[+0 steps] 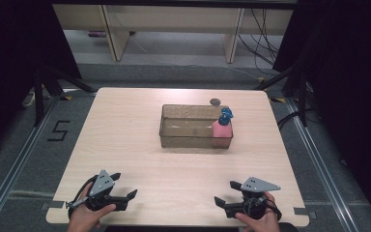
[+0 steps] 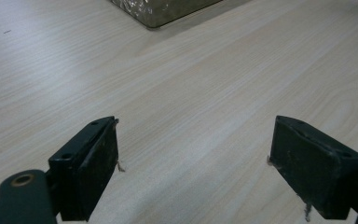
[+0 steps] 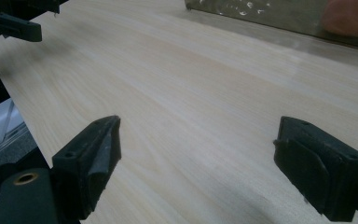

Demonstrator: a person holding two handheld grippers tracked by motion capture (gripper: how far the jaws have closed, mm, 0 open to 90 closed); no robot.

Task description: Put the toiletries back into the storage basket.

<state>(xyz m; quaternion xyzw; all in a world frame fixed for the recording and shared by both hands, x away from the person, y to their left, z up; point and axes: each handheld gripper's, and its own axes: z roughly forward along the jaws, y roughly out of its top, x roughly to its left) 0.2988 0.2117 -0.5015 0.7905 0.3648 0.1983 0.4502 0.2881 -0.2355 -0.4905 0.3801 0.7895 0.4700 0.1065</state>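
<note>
Your left gripper [image 1: 124, 186] and right gripper [image 1: 225, 192] both rest at the near edge of the table [image 1: 125, 125], jaws spread wide with nothing between them. Neither has reached the work, so by the look of it everything is left to do. Ahead, well apart from both, sits one clear bin [image 1: 188, 133]; one pink bottle [image 1: 221, 131] with a blue pump top stands upright in its right end. One small dark disc [image 1: 215, 101] lies just behind the bin.

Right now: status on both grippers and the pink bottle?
Left gripper open, empty, near table edge. Right gripper open, empty, same edge. Pink bottle upright in right end of clear bin, untouched. Bare table between; small round object behind bin.
</note>
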